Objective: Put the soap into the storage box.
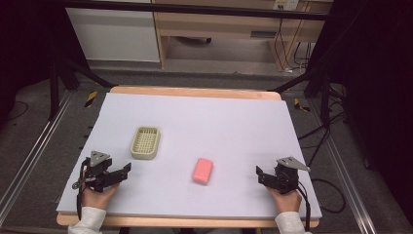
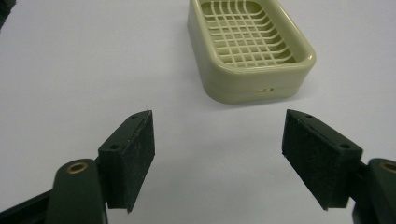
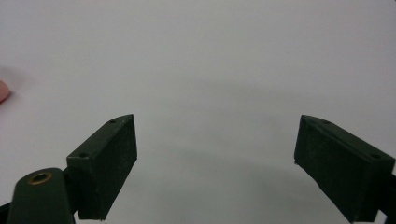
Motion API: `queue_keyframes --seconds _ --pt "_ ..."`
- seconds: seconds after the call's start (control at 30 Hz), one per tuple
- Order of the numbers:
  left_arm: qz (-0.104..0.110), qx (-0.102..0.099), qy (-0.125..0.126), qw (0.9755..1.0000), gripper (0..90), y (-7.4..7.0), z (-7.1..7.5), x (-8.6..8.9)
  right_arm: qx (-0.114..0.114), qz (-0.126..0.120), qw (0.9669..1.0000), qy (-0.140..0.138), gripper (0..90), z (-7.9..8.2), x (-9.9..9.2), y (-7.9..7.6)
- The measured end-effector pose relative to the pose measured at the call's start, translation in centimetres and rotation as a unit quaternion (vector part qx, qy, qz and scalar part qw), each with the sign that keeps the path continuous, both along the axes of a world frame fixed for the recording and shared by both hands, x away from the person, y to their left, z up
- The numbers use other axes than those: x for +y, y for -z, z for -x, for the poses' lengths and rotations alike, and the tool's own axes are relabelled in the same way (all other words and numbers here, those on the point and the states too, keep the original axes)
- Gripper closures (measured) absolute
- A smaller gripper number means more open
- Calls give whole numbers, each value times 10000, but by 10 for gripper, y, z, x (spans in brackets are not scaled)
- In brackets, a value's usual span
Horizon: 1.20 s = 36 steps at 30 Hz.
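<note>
The pink soap bar (image 1: pixel 202 170) lies flat on the pale tabletop (image 1: pixel 234 126), between the two hands and a little nearer the right one. From the right claw (image 1: pixel 259 173) it sits at about nine o'clock in the high view, with bare tabletop between them. From the left claw (image 1: pixel 127 169) it sits at roughly three o'clock and farther off. So I judge the right hand the better placed for a pick-up.

The bar's long axis runs roughly twelve to six, tipped slightly toward one o'clock at its far end. A claw coming in sideways from three o'clock would therefore meet a long side (a grip across the short width looks the natural one, though that would need the jaws turned to straddle it).

The cream soap dish (image 1: pixel 145 143) stands at about one o'clock from the left claw, near it but apart. It lies at about ten o'clock from the soap, and its long axis also runs near twelve to six. In the left gripper view the soap dish (image 2: pixel 250 49) lies ahead of the jaws and a little to the right, its grid floor bare.

Both claws are released. The left claw (image 2: pixel 217 158) has its pads wide apart over bare tabletop, and the right claw (image 3: pixel 215 168) likewise grasps nothing. A sliver of pink (image 3: pixel 3 91) at the left edge of the right gripper view is probably the soap.
</note>
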<state>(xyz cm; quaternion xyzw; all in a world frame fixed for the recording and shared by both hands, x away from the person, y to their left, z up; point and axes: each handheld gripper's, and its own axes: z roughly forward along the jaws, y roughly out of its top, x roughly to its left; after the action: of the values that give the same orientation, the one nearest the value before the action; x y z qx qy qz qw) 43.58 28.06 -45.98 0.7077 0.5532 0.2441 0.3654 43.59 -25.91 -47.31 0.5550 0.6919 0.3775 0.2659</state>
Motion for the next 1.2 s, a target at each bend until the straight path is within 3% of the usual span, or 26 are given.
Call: queue_keyframes --seconds 0.23,0.8,1.2 --pt "10 2 123 9999 247 -2 2 -11 138 42 9999 4 129 -1 0 1" --pt "49 -6 542 9985 240 -10 10 -36 146 58 9999 45 129 0 -2 0" --pt "74 10 672 9977 222 -14 11 -49 121 74 9999 39 129 1 -1 -1"
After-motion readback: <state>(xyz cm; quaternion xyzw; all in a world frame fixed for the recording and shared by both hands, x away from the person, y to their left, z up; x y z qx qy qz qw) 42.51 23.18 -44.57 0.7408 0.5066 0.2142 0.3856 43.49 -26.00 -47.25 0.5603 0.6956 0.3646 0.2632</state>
